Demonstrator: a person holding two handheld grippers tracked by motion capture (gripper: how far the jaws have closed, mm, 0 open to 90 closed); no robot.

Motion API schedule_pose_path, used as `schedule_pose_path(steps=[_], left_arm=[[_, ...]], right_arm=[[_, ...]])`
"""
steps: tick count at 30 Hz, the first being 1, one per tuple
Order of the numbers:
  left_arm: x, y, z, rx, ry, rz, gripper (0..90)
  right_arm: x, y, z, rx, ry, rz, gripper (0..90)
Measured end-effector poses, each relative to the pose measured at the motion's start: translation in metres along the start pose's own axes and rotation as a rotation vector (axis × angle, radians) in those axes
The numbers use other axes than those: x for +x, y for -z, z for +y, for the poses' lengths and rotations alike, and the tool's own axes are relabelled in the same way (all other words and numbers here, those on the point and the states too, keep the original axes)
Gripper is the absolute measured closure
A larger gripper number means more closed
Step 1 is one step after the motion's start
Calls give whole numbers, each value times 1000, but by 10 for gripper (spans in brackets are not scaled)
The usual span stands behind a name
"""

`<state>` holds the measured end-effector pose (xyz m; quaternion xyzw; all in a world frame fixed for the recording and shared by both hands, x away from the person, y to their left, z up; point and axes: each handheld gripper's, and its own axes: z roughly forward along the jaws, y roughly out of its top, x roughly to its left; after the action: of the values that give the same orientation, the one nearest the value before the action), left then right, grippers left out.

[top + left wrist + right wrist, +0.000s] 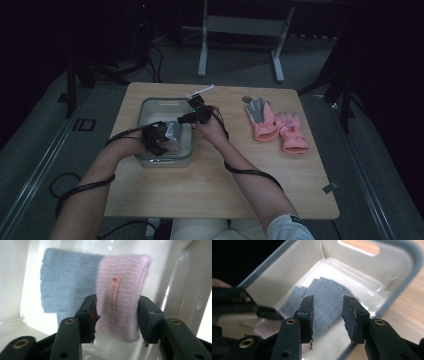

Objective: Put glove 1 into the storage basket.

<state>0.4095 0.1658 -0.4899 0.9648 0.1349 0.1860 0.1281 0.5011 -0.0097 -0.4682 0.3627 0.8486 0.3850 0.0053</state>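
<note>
Both grippers hang over the bin (150, 104): left gripper (116, 315) jaws parted beside the mitten (100, 290), right gripper (328, 315) jaws parted, empty.

Both forearms reach forward, the left gripper (159, 138) and right gripper (192, 116) close together, jaws parted.

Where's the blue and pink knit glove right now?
The blue and pink knit glove lies flat on the floor of the white bin, on the table's left half in the high view, with both grippers over it and its pink cuff between the left gripper's jaws.
</note>
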Motion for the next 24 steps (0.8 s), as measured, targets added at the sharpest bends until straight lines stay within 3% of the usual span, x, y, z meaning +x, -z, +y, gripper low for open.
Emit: schedule_pose_path(steps=[1, 6, 10, 12, 17, 20, 24], left_arm=[[2, 5, -1, -22, 19, 2, 440], [6, 25, 1, -98, 94, 24, 412], [4, 36, 9, -133, 114, 32, 406], [3, 37, 11, -138, 116, 28, 406], [2, 48, 26, -199, 171, -7, 409], [-3, 53, 36, -232, 171, -33, 409], [-10, 57, 52, -264, 145, -37, 414]], right_arm=[[-1, 4, 0, -9, 5, 0, 613], [0, 24, -2, -41, 22, 10, 613], [1, 38, -7, -61, 47, 7, 613], [1, 41, -9, -64, 52, 2, 612], [-3, 58, -21, -74, 70, -21, 604], [-7, 67, -28, -82, 80, -30, 605], [-12, 79, -36, -106, 87, -53, 633]])
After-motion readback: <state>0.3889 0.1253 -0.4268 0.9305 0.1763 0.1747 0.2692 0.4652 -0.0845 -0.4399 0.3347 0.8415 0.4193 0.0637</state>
